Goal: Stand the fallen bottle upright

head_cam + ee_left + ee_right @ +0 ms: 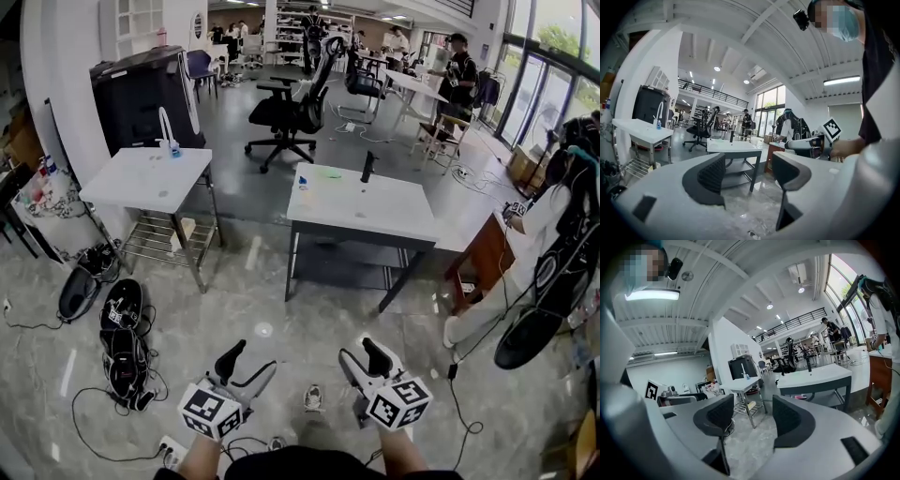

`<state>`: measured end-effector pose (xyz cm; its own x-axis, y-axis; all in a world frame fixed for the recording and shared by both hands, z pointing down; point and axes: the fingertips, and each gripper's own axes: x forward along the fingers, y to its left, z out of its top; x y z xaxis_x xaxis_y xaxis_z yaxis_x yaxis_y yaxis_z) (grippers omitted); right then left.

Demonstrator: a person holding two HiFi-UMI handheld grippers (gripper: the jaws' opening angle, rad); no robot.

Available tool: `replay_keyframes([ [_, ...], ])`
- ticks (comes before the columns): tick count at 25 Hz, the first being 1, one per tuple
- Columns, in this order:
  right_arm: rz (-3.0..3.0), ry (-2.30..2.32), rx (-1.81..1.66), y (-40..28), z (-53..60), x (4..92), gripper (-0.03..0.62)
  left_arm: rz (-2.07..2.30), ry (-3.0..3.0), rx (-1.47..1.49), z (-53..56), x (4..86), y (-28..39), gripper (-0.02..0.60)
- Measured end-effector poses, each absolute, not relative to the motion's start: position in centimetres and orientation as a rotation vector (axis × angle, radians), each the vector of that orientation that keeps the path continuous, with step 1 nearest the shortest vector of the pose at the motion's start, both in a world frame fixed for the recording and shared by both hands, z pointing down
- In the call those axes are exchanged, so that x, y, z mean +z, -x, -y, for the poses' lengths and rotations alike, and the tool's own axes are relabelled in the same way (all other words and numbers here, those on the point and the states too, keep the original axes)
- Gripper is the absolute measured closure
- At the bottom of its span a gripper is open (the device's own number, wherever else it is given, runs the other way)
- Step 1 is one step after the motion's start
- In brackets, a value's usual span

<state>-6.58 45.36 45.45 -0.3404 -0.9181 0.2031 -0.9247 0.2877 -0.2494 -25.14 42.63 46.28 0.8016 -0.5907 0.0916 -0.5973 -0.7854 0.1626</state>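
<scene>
The floor (262, 291) is grey with pale marbled mottling. The left table (141, 183) is white. The middle table (375, 211) has a white top on a dark grey frame. The far office chair (291, 108) and the far-left cabinet (141, 98) are black. The left gripper (246, 364) and right gripper (364, 359) are light grey with black pads, and their 2 cubes carry black-and-white square markers.

Mid-frame, a white surface (375, 214) carries a dark upright object (368, 167) and a small blue-and-white item (302, 182) at its far edge. At upper left, a second white surface (141, 183) bears a small blue bottle (174, 148).
</scene>
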Motion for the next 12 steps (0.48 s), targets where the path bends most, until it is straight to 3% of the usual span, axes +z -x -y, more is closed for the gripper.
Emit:
replay_keyframes([
  [12, 2.539, -1.709, 0.608, -0.5, -31.6, 46.9, 0.347, 1.054, -2.792, 0.093, -29.3, 45.3, 19.5, 0.275],
])
